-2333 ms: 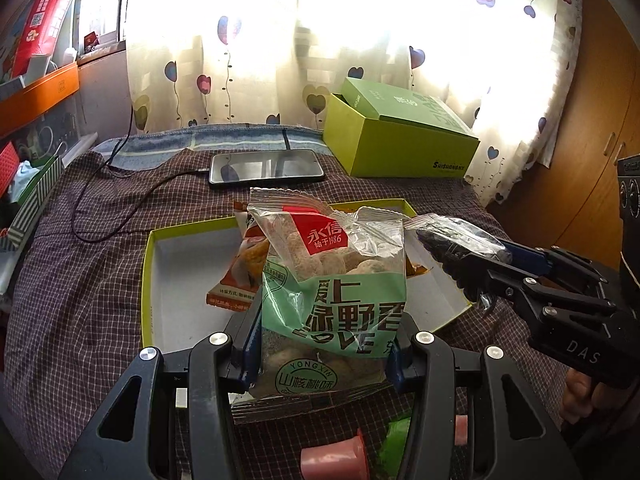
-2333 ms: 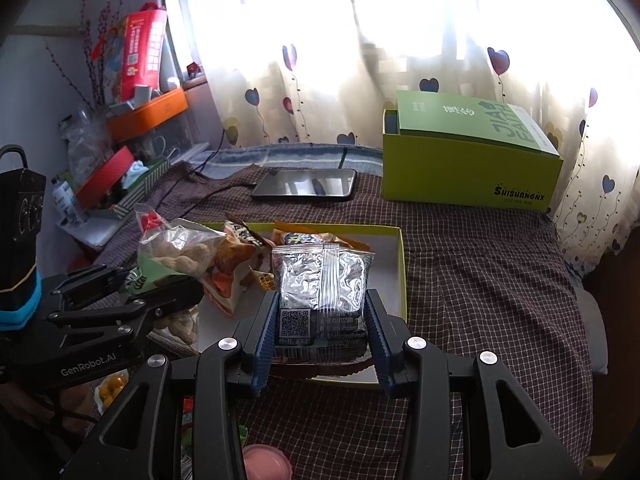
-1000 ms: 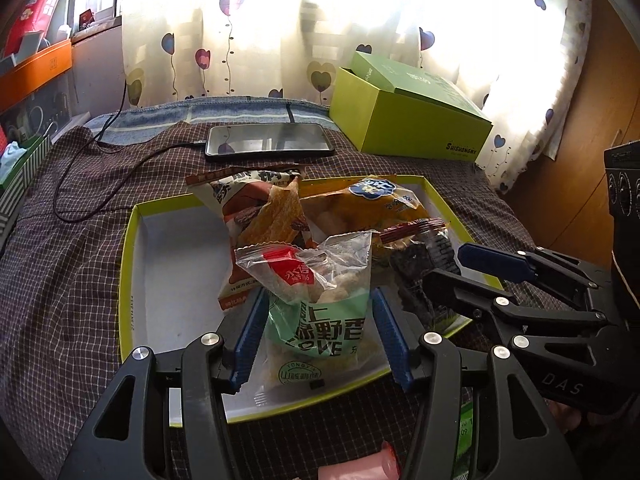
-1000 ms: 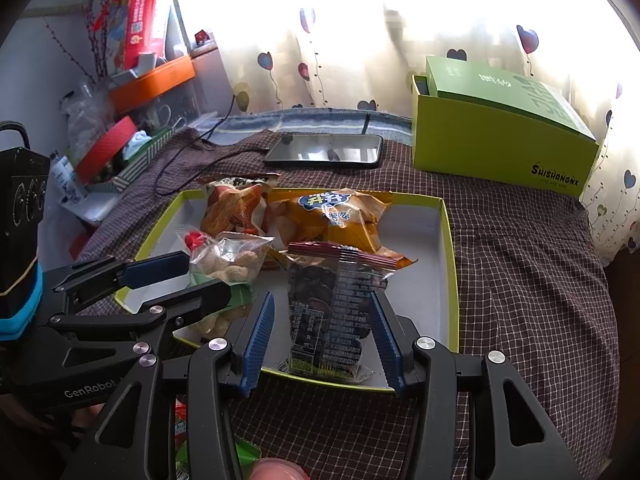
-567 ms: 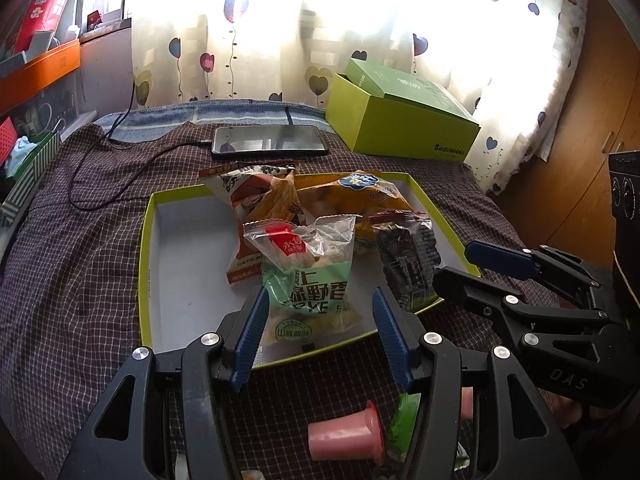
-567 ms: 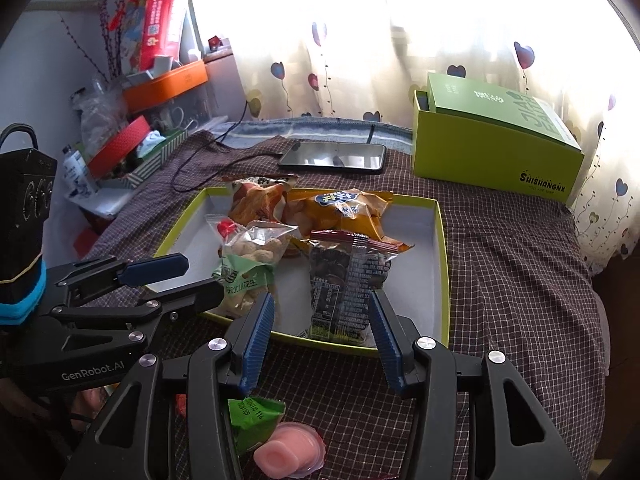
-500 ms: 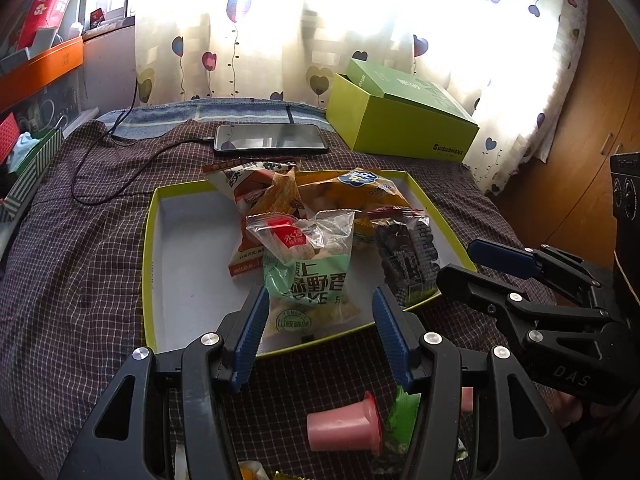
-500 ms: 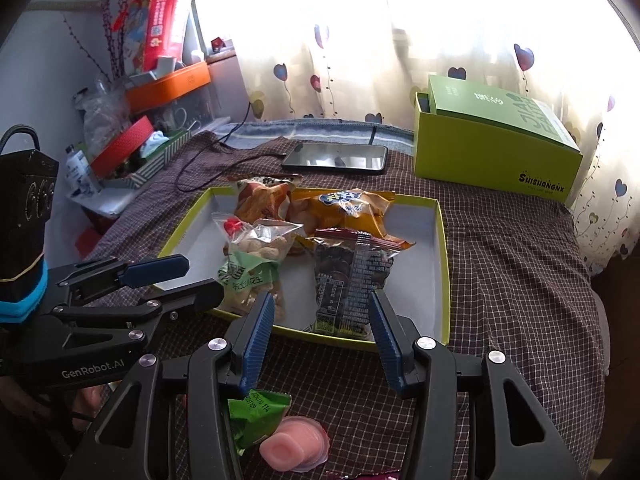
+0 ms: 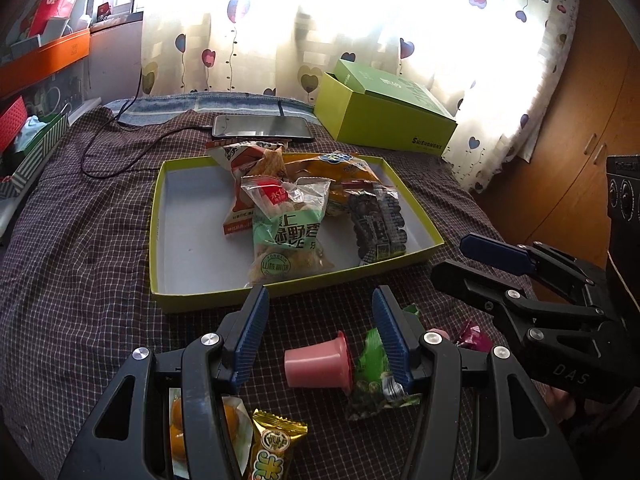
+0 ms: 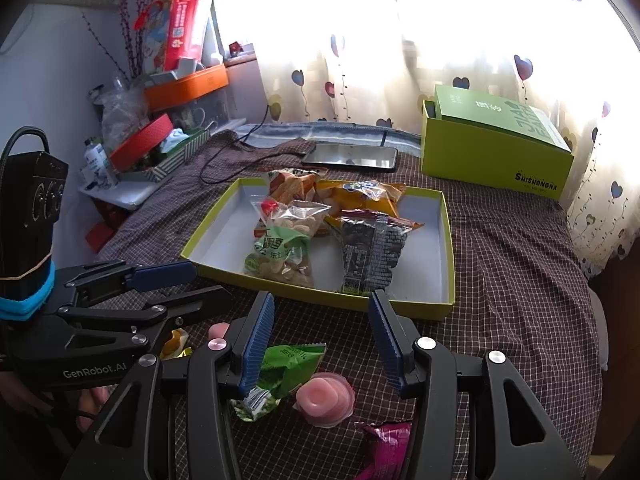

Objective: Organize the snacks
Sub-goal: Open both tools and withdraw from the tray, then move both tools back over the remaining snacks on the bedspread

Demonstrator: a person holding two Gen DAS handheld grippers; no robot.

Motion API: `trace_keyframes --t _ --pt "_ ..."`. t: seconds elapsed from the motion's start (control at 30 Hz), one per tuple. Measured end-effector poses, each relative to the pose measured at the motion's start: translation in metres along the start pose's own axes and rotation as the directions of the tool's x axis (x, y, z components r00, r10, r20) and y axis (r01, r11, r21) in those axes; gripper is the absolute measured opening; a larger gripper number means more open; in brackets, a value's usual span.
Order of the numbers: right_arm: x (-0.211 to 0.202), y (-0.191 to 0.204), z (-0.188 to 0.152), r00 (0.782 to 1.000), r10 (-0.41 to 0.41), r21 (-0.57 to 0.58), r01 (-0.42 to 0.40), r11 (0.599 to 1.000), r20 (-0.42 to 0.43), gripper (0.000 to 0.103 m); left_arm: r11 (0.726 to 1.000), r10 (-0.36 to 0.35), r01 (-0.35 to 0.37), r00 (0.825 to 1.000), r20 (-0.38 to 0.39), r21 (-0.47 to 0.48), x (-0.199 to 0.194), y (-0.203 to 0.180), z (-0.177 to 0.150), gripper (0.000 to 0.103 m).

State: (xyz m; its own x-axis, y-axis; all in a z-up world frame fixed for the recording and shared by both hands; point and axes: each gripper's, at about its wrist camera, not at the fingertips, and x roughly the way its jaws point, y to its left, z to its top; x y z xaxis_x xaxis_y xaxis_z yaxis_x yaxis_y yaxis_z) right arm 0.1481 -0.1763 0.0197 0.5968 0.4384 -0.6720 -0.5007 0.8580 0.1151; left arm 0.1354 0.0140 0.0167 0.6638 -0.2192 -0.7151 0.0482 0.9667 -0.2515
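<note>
1. both jaws wide open, nothing between: left gripper, right gripper.
2. four bags lie in the tray, mid-bed; loose snacks sit near side of it: pink jelly cup, green packet, magenta packet, gold candy.
3. risk: jelly cup lies on its side, prob rolls if nudged; grippers are close together, could clash.
4. tray's near wall must be cleared w/ each load; left half of tray is bare.

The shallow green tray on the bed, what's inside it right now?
Four snack bags lie in the tray: a green nut bag, a dark bag, an orange bag and a red-and-white bag behind. The front bags cover parts of the rear ones.
</note>
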Motion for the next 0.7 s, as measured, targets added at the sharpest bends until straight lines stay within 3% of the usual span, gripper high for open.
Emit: trace_keyframes --t 0.23,0.7 --pt "-0.015 0.008 -0.009 1.000 0.000 -0.005 0.000 1.000 0.009 0.048 0.999 0.039 -0.039 0.999 0.016 0.009 -0.017 -0.005 -0.011 0.055" --pt "-0.042 0.020 -0.029 1.000 -0.009 -0.011 0.010 1.000 0.026 0.048 0.999 0.036 -0.036 0.999 0.033 0.009 -0.043 -0.015 -0.037 0.055"
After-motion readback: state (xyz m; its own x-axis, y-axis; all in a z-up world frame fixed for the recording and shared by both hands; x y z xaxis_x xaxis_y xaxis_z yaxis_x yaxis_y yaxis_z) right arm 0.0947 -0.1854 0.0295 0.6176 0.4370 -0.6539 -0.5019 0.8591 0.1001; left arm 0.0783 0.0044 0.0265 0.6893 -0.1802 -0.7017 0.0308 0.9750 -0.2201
